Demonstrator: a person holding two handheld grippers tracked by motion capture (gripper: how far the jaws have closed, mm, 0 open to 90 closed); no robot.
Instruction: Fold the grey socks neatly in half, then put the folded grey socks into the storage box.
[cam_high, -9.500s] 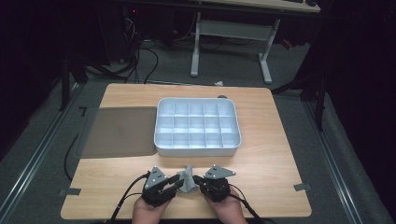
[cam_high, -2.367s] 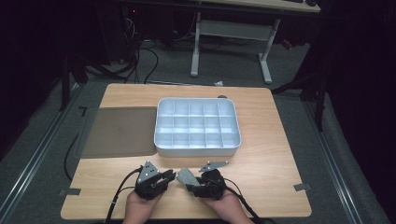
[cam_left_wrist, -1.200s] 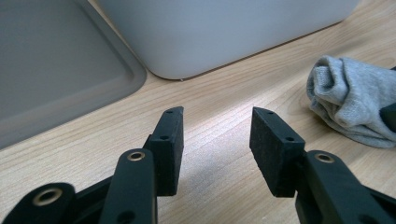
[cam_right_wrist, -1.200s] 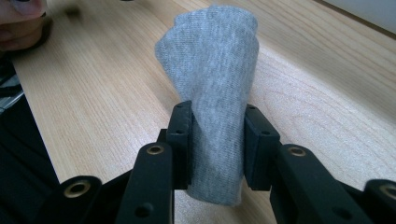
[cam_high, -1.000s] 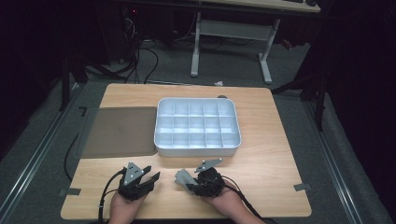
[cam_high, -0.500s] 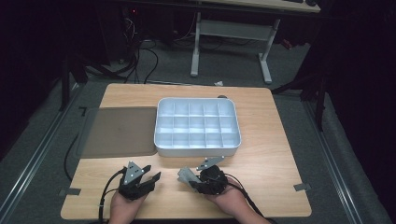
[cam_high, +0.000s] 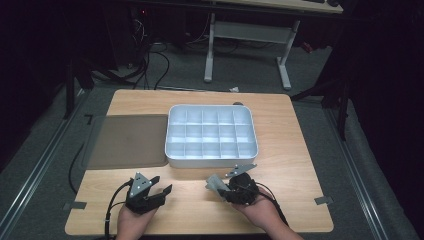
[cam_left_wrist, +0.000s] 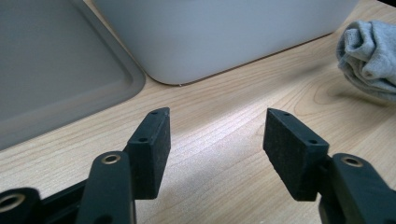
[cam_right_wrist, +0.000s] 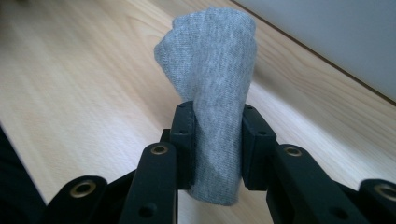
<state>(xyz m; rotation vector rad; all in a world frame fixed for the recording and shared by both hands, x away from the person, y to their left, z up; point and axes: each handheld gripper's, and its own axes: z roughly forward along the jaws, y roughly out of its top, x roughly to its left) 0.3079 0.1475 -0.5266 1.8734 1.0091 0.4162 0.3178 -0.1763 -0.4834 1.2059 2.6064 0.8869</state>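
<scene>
The right gripper (cam_right_wrist: 212, 135) has its jaws closed on a rolled grey sock (cam_right_wrist: 215, 93); the pads press it on both sides, and the roll sticks up past them and hangs a little below. In the high view this gripper (cam_high: 220, 186) sits near the table's front edge at about 5 o'clock from the table's middle, with the sock (cam_high: 215, 183) jutting out toward 9 o'clock.

The left gripper (cam_left_wrist: 215, 140) has just been opening its jaws. They now stand wide apart with nothing between them but bare wood. In the high view it (cam_high: 159, 192) rests at about 7 o'clock from the table's middle, well apart from the sock, which its own camera catches at 2 o'clock (cam_left_wrist: 369, 56).

Farther out, the white tray (cam_high: 175, 150) with its grid of compartments lies in the table's centre, at 12 o'clock from both grippers. Every compartment looks empty. The grey lid (cam_high: 125, 140) lies flat just beside it at 9 o'clock. The table (cam_high: 300, 150) holds nothing else that I can make out.

As I judge it, the sock is rolled and handed over to one gripper, so the preparing is done. What remains is the carry to the tray, the drop into a compartment, and perhaps fitting the lid.

No brand, label or writing can be read on anything.
</scene>
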